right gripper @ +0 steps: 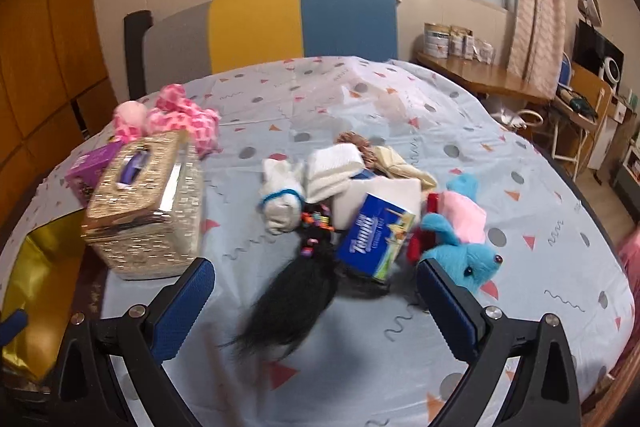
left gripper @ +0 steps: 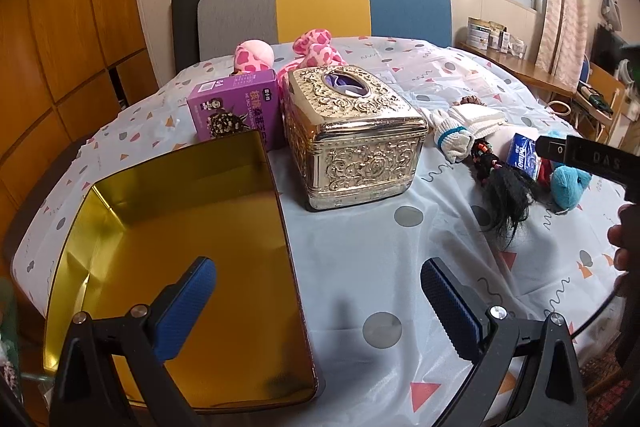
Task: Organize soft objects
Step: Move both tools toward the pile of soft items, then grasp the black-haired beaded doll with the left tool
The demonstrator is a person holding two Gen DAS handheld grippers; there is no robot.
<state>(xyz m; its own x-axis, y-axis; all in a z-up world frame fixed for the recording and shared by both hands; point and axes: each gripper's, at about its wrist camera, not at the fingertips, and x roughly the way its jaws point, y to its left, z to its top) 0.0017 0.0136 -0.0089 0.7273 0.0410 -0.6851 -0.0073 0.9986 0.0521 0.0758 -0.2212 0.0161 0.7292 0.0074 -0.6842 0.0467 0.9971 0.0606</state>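
Blue-padded and spread wide, the left hand-held gripper (left gripper: 318, 297) hangs empty over the near rim of an open gold tin (left gripper: 120, 227), which lies bare inside at the left of the worktop (left gripper: 380, 267). The right hand-held gripper (right gripper: 316, 301) is likewise spread with nothing between its pads, poised above the loose end of a black hairpiece (right gripper: 292, 299) that lies on the patterned cloth.

Just beyond the hairpiece sit a blue tissue pack (right gripper: 374, 241), a blue plush toy (right gripper: 468, 255) with a pink piece touching it, a rolled white sock (right gripper: 280, 203) and folded white cloths, all heaped together. Left of that heap stands an ornate metal tissue box (left gripper: 352, 139), a purple carton (left gripper: 236, 107) beside it, and a pink spotted plush (left gripper: 312, 49) behind both.

Judging by the empty tin and the untouched heap, sorting has barely started: this looks like the reach for a first soft item. The next move calls for lowering the right fingers around the hairpiece, or the blue plush close by, closing gently, then carrying it left to the tin.
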